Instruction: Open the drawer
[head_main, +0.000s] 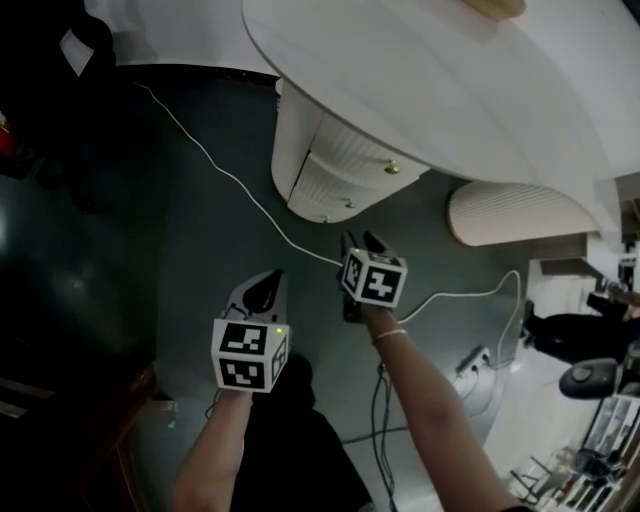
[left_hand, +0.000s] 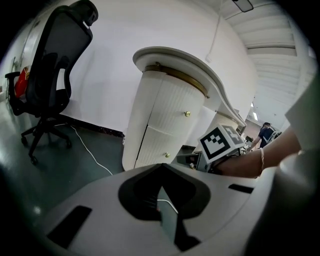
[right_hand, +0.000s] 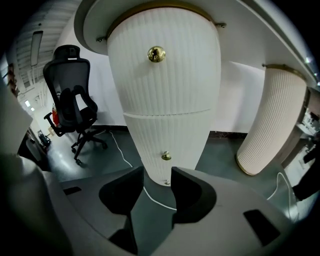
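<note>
Plainly, neither drawer had been opened yet: both fluted fronts of the white desk pedestal (right_hand: 150, 107) sat flush with its curve. The right gripper (right_hand: 157, 179) pointed squarely at it, jaws parted, with nothing between them but floor and a stretch of white cable (right_hand: 159, 200).

The lower drawer (right_hand: 167, 135) lay straight ahead of that gripper and near. Its small brass knob (right_hand: 166, 156) showed just above the gap between the jaw tips and was centred on it. The upper drawer (right_hand: 175, 80), with its own brass knob (right_hand: 156, 54), stood well above the jaw line (which of the two the task meant could not be told from this).

Each knob stuck out toward the right gripper, along the line its drawer would slide. A straight advance looked likely to put the lower knob between the parted jaws, and the pull would then run straight back. Reaching the upper knob would call for lifting the gripper first.

The left gripper (left_hand: 161, 170) hung farther back, its jaws brought together at the tips and holding nothing. From it the pedestal lay ahead and well apart, with the right gripper ahead and off to its right. The right was clearly the nearer one for the pull.
</note>
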